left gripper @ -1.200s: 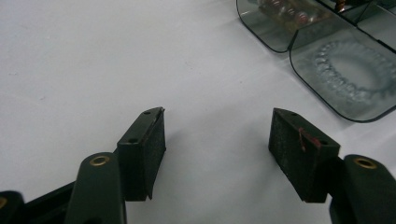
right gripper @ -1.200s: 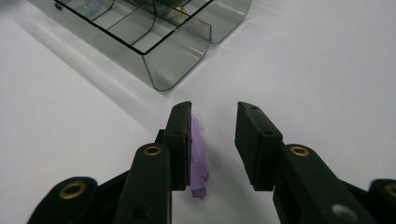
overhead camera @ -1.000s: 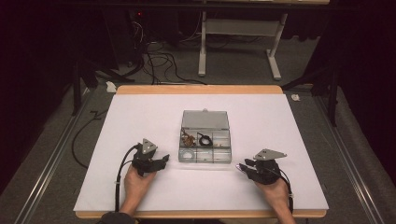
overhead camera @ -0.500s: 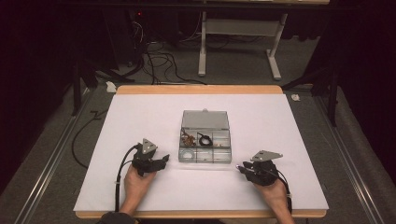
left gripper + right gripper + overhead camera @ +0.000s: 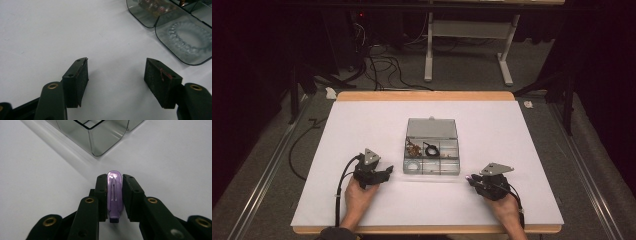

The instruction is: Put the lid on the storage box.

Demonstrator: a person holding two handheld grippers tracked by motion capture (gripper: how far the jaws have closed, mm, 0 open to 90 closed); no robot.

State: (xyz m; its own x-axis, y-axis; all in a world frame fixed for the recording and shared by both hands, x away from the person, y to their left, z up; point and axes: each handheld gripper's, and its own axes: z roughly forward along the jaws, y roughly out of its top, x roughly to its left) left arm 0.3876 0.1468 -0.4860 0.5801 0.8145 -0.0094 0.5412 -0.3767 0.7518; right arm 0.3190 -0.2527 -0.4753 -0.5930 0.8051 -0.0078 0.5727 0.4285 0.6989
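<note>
A clear plastic compartment box (image 5: 432,148) lies open in the middle of the white table sheet, with small jewellery in it: a black ring (image 5: 430,148), a brownish piece (image 5: 413,147) and a clear bead bracelet (image 5: 188,37). My left gripper (image 5: 388,171) rests left of the box, open, with nothing between its pads (image 5: 160,86). My right gripper (image 5: 470,179) sits at the box's front right corner (image 5: 105,141), shut on a purple hair clip (image 5: 114,195) that stands upright between the jaws.
The white sheet (image 5: 362,125) covers a wooden-edged table (image 5: 427,95). Beyond the far edge are cables (image 5: 382,65) on the floor and a white desk frame (image 5: 467,50). A metal rail (image 5: 267,170) runs along the left side.
The right gripper has drifted slightly toward the near edge of the table. The left gripper and the box stay put.
</note>
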